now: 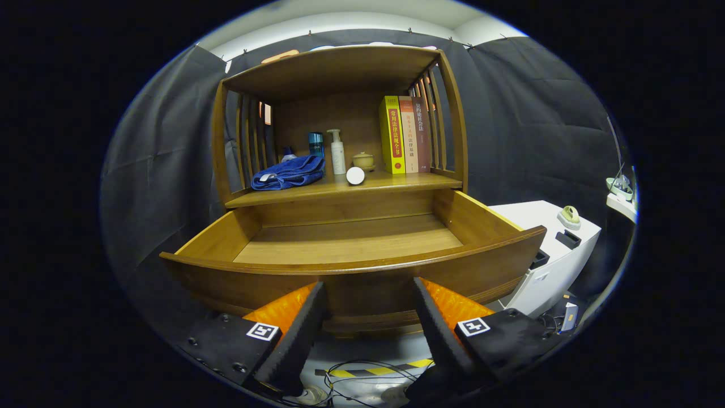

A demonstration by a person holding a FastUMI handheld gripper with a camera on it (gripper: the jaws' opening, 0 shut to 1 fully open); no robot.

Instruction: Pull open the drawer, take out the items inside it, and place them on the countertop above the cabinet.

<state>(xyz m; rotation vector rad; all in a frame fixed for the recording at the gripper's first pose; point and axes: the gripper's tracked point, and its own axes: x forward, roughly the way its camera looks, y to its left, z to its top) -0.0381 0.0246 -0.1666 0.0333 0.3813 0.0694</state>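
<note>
Drawer [351,249] stands pulled open just ahead of the gripper [369,294], whose fingers are spread apart and hold nothing. On the wooden countertop [396,182] above lie a blue towel [288,173], bottles [338,152] and upright books [403,135]; black cloth walls surround the cabinet.

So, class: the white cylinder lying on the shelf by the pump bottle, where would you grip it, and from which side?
Grip the white cylinder across its curved sides, coming straight from the front over the open drawer. Its round end faces us, so the open gripper can straddle it.
</note>
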